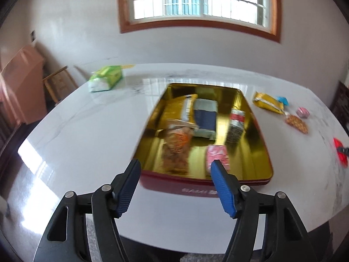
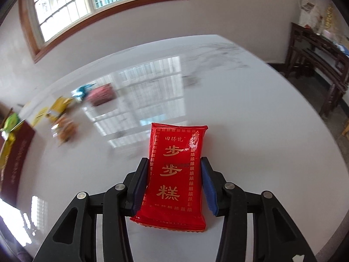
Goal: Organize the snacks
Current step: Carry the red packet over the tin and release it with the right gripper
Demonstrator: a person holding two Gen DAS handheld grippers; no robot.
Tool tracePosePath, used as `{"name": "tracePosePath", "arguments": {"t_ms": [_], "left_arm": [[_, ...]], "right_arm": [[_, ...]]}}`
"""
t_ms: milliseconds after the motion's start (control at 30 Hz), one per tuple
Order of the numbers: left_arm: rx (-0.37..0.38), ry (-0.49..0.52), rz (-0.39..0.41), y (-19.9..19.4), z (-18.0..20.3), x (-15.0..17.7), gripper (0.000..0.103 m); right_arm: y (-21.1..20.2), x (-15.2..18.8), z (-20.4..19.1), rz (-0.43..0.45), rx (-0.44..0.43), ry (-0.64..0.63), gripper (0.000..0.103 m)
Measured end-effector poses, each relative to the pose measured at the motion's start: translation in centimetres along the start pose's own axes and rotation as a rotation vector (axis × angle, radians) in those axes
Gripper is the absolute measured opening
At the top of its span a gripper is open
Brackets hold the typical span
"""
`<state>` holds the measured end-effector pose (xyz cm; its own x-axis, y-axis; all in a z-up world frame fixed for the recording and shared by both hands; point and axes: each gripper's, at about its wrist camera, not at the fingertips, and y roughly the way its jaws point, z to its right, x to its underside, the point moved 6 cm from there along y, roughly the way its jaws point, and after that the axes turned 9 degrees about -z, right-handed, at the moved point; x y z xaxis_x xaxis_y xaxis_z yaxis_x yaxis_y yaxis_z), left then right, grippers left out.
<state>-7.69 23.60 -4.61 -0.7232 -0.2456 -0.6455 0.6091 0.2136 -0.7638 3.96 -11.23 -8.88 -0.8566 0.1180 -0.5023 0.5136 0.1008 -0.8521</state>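
In the left wrist view a red tin (image 1: 205, 188) with a gold inside lies open on the white table (image 1: 87, 135). It holds several snack packs, among them an orange bag (image 1: 177, 150) and a pink pack (image 1: 218, 156). My left gripper (image 1: 175, 170) hovers open over the tin's near rim, with nothing between its blue pads. In the right wrist view my right gripper (image 2: 174, 163) is shut on a red snack pack (image 2: 176, 174) with gold characters, held above the table (image 2: 261, 120).
Loose snacks lie right of the tin: a yellow pack (image 1: 269, 102), a blue piece (image 1: 283, 100), a nut bag (image 1: 297, 124) and a pink round one (image 1: 302, 112). A green tissue pack (image 1: 106, 78) sits far left. Dark wooden furniture (image 2: 318, 54) stands beyond the table's right edge.
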Motion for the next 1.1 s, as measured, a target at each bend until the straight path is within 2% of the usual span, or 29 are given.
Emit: {"name": "tracePosePath", "arguments": {"t_ms": [100, 200, 300, 400, 500, 533, 633, 700, 900, 1100], "left_arm": [[-0.021, -0.051, -0.008, 0.2, -1.6, 0.5, 0.071], [-0.038, -0.076, -0.024, 0.7, -2.9, 1.1, 0.071], [-0.069, -0.083, -0.019, 1.1, -3.9, 2.2, 0.071], [-0.067, -0.116, -0.002, 1.4, -4.9, 3.5, 0.071], [-0.135, -0.154, 0.031, 1.9, -6.2, 5.2, 0.071], [-0.158, -0.157, 0.032, 2.2, -6.6, 5.5, 0.071], [-0.146, -0.215, 0.005, 3.1, -8.0, 5.9, 0.072], [-0.162, -0.243, 0.015, 3.2, -8.8, 6.1, 0.072], [-0.184, -0.242, 0.067, 2.6, -9.3, 6.1, 0.074], [-0.182, -0.218, 0.095, 2.4, -8.9, 5.8, 0.078]], "right_arm": [[-0.4, 0.4, -3.0, -0.014, -0.096, 0.002, 0.043], [-1.6, 0.0, -7.5, -0.004, -0.168, -0.06, 0.043], [-3.5, -0.8, -13.3, 0.012, -0.27, -0.147, 0.043], [-5.0, -1.5, -20.0, 0.009, -0.372, -0.257, 0.043], [-5.5, -1.8, -27.1, -0.009, -0.447, -0.367, 0.043], [-5.4, -1.9, -28.6, -0.016, -0.456, -0.387, 0.043], [-3.9, -2.0, -33.8, -0.068, -0.485, -0.433, 0.043], [-2.5, -2.1, -36.2, -0.105, -0.493, -0.439, 0.043], [0.7, -1.7, -41.0, -0.159, -0.447, -0.482, 0.043], [3.3, -1.8, -43.1, -0.165, -0.362, -0.51, 0.043]]}}
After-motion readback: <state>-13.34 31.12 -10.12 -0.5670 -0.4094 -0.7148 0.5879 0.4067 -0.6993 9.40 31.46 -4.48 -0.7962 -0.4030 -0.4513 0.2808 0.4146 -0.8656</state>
